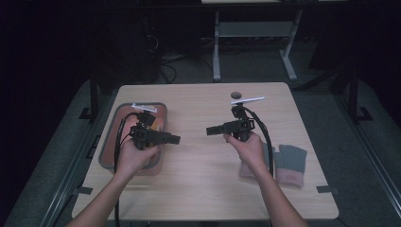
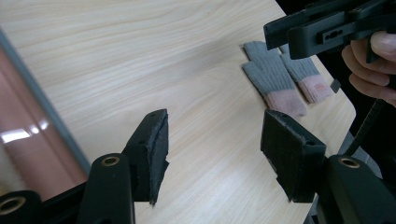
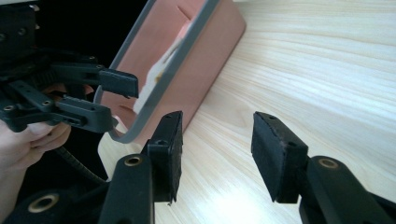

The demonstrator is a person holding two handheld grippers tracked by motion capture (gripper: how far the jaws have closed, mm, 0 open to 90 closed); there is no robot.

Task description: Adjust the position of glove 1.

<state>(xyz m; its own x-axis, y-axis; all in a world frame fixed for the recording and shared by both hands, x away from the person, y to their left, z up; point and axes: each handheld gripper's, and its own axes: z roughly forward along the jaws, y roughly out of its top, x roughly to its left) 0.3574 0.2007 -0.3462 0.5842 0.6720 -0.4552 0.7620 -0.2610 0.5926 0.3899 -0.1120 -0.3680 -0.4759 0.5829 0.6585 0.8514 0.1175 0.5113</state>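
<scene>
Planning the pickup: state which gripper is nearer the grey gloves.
Right. The right gripper hovers just left of the grey gloves at the table's right edge; the left gripper is across the table, by the tray.

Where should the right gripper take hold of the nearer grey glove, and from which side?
Probably at the pink cuff of the glove, coming from above. It lies flat near the table edge on the right, fingers pointing away from the person, beside a second glove. The cuff looks thickest, and its outer side is free. The right gripper is open and empty, pointing away from it.
</scene>
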